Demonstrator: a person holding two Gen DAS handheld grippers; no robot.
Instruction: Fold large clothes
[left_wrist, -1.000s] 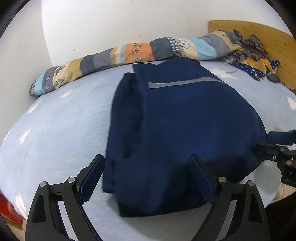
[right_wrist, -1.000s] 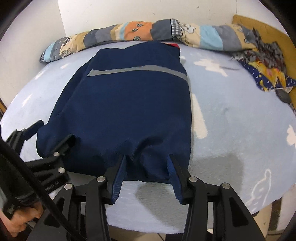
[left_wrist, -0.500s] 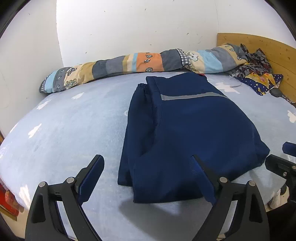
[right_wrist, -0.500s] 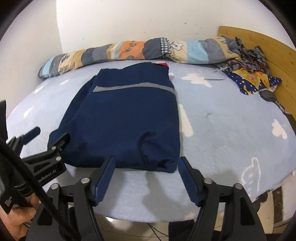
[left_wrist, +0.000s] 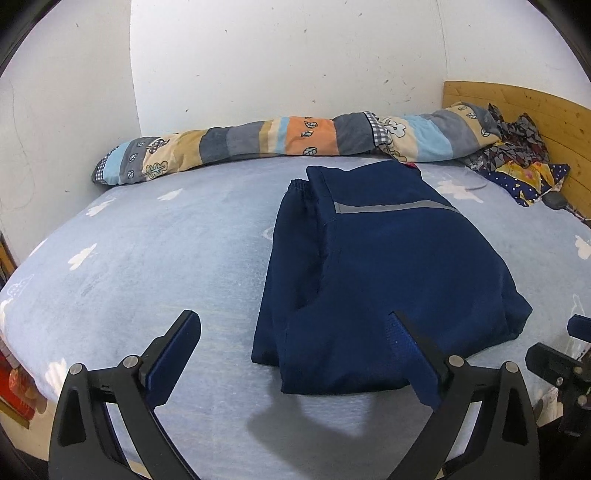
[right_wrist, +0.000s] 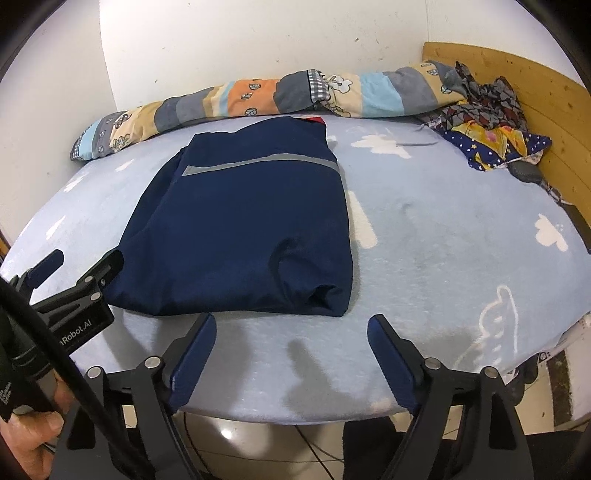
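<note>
A navy blue garment (left_wrist: 384, 273) with a grey reflective stripe lies folded flat on the light blue bed (left_wrist: 147, 258); it also shows in the right wrist view (right_wrist: 243, 229). My left gripper (left_wrist: 295, 354) is open and empty, held above the bed near the garment's front left corner. My right gripper (right_wrist: 291, 350) is open and empty, just in front of the garment's near edge. The left gripper also shows at the left of the right wrist view (right_wrist: 85, 266).
A long patchwork bolster (left_wrist: 295, 140) lies along the white wall at the back. A pile of patterned cloth (right_wrist: 491, 125) sits at the back right by the wooden headboard (right_wrist: 554, 103). The bed's front edge and tiled floor (right_wrist: 258, 435) are just below my right gripper.
Both grippers have drawn back from the garment and risen. The right gripper, which was closed on the garment's near edge, has let go and opened wide.
</note>
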